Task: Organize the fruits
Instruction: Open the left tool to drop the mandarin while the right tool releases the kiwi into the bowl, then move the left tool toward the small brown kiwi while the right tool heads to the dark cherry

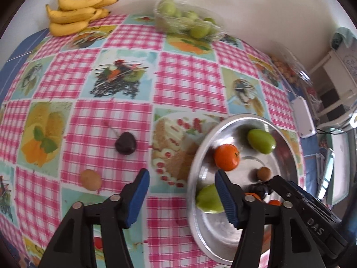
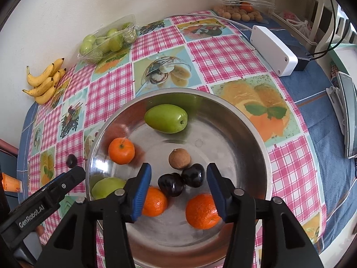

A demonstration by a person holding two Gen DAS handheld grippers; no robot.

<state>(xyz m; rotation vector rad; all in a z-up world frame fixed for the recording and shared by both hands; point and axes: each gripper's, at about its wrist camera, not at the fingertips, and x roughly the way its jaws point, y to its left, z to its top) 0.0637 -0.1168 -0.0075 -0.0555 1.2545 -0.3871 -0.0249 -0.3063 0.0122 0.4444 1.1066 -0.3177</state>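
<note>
A metal bowl (image 2: 256, 138) holds two green fruits (image 2: 166, 118), three tangerines (image 2: 121, 150), a small brown fruit (image 2: 179, 158) and two dark cherries (image 2: 170, 184). My right gripper (image 2: 178, 172) hangs open over the bowl, the cherries lying below the gap and clear of both pads. My left gripper (image 1: 181, 175) is open at the bowl's (image 1: 223, 129) left rim, with only tablecloth and rim between its fingers. Left of it on the cloth lie a dark cherry (image 1: 125, 144) with a stem and a brown fruit (image 1: 90, 179).
Bananas (image 1: 73, 11) and a wrapped tray of green fruits (image 1: 187, 21) lie along the far wall. A white box (image 2: 273, 50) with a cable, a clear box of nuts (image 2: 241, 11) and a phone (image 2: 348, 116) sit to the right. The table edge is close on the right.
</note>
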